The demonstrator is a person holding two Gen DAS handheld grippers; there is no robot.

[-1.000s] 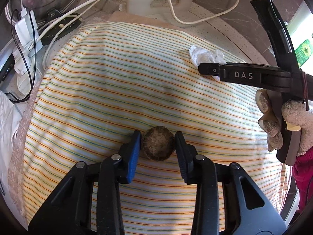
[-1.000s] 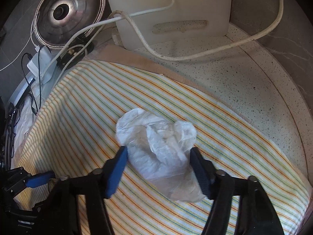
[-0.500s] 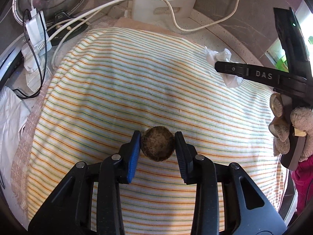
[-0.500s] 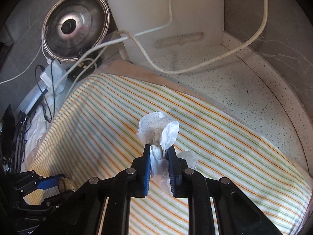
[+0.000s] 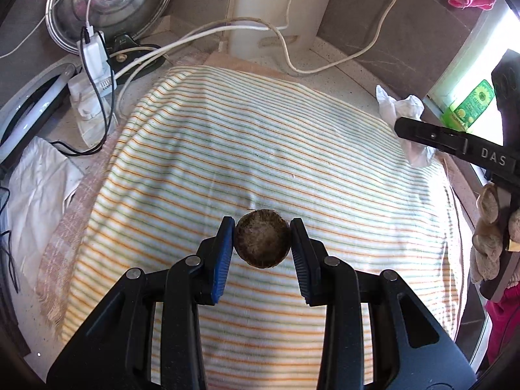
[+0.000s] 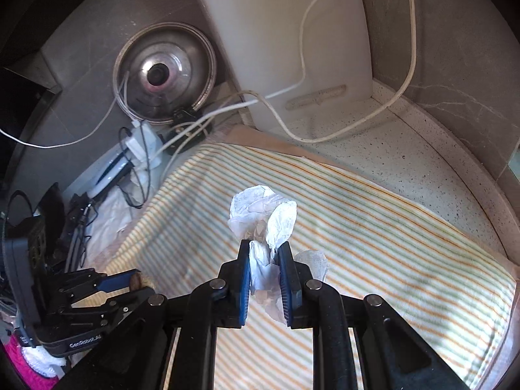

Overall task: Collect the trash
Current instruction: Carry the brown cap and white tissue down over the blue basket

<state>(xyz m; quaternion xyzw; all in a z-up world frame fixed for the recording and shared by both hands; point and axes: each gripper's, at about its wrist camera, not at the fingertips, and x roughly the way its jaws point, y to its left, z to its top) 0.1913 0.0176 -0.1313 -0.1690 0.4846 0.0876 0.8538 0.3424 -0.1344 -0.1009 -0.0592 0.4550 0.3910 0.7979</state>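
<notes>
1. A speckled pale stone table [image 6: 422, 162] set into a grey-walled corner carries a cloth with thin orange and green stripes [image 5: 260, 162], which covers most of its top.
2. Nearest in the left wrist view, the left tool [image 5: 262, 242] has its blue-padded jaws closed on a round, brown, fibrous husk-like piece of trash [image 5: 262, 243]. The pads press on both its sides, and it appears to hang just above the striped cloth, though the view from above does not make the gap sure.
3. Nearest in the right wrist view, the right tool [image 6: 265, 269] is clamped tight on a crumpled white tissue [image 6: 263, 214]. The paper bulges out above the pads and trails below them, clear of the cloth.
4. Further out in the left wrist view, the right tool shows at the right edge with the tissue in its tip, held by a hand in a fuzzy beige glove [image 5: 487, 227].
5. Beyond the cloth, white cables [image 5: 292, 58] loop across the bare table.
6. At the back left, a white charger block [image 5: 94, 48] stands beside a round shiny steel pot lid [image 6: 162, 71] leaning against the wall.
7. Next to the lid, an upright white plastic board [image 6: 286, 32] stands in the corner.
</notes>
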